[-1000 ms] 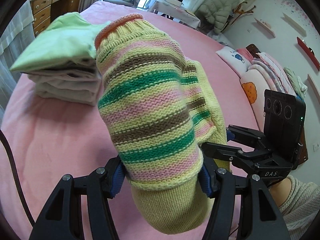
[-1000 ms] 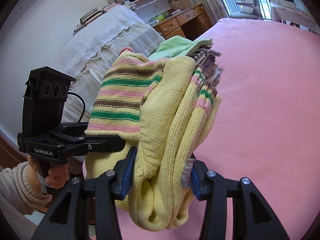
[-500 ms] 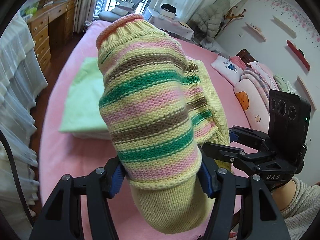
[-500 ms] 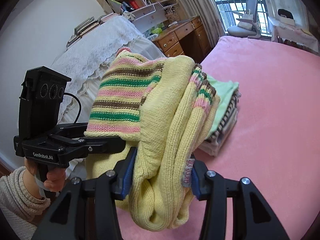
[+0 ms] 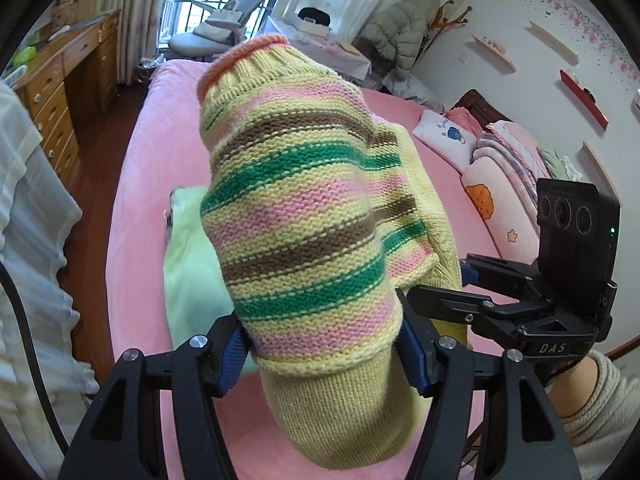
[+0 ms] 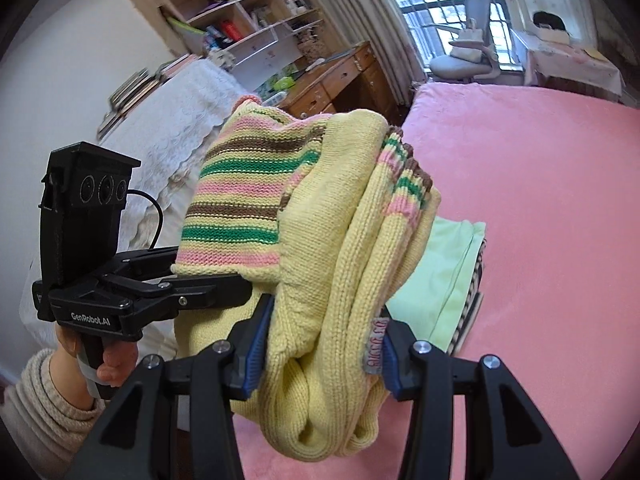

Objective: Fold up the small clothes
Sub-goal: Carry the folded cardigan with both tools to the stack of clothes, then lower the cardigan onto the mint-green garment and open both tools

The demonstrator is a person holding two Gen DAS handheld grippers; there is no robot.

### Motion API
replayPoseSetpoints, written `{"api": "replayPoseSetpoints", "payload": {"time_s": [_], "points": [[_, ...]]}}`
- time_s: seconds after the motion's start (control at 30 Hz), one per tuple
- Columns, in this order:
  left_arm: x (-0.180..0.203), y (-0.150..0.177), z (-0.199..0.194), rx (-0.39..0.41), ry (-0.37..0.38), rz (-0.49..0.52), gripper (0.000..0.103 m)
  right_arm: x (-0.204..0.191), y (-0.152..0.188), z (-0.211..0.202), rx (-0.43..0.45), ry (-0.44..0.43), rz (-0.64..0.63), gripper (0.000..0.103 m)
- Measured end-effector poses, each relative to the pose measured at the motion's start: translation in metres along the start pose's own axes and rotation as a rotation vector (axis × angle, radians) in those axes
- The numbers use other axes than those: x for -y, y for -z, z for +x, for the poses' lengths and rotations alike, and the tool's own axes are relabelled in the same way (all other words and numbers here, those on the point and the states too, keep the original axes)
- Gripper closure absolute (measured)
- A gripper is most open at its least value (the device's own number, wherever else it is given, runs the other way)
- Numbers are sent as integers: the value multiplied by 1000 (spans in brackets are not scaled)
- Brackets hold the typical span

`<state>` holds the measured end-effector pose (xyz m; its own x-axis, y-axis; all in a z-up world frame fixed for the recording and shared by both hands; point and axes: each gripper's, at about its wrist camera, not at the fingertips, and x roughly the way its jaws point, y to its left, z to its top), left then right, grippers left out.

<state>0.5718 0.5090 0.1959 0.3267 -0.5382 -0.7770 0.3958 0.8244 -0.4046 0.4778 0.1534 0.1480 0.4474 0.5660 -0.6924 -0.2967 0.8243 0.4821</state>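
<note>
Folded striped sweater (image 5: 304, 216) held up off the pink bed (image 5: 136, 208), gripped from both sides at once. Left gripper (image 5: 320, 350) clamped on the near end, blue pads (image 5: 230, 354) pressed into the knit w/ jaws just eased a bit wider, bundle between them. Right gripper (image 6: 320, 340) clamped on the plain yellow folds (image 6: 320, 280), pads tight vs. the fabric, grey label (image 6: 372, 344) by the right pad. In left wrist view, long axis ran from near, at the jaws, up and away to the far end; orange-edged ribbed hem (image 5: 244, 60) pointed far-left toward the window (image 5: 192, 4). Stripes lay across that axis: pink, brown, green on yellow. In right wrist view, striped cuff (image 6: 408, 176) sat at top of the bundle, pointed far-right. Below and beyond, stack of folded clothes (image 6: 448, 280) w/ a pale green piece on top lay on the bed, apart from the sweater. Right gripper body (image 5: 520, 304) seen at right in left view; left gripper body (image 6: 116, 280) at left in right view, hand (image 6: 80, 356) in a beige knit sleeve (image 6: 44, 400) around its handle. Pillows (image 5: 492, 184) at far right of bed.
</note>
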Motion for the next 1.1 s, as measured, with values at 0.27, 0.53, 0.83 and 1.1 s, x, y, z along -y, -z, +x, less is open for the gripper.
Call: {"api": "replayPoseSetpoints", "payload": {"time_s": [0.27,0.53,0.83,1.1], "points": [[-41,-53,84,-143,-75,-4,37,52,-34,67,-38,31,221,57],[-70,-27,162,-263,-124,-88,39,99,3,136,-162,22,358,58],[-77,-6,178,-237,-157,-84,39,106,13,159,-176,10,353,58],[-86,4,190,-191,-166,-123,40,115,19,162,-133,44,321,58]]}}
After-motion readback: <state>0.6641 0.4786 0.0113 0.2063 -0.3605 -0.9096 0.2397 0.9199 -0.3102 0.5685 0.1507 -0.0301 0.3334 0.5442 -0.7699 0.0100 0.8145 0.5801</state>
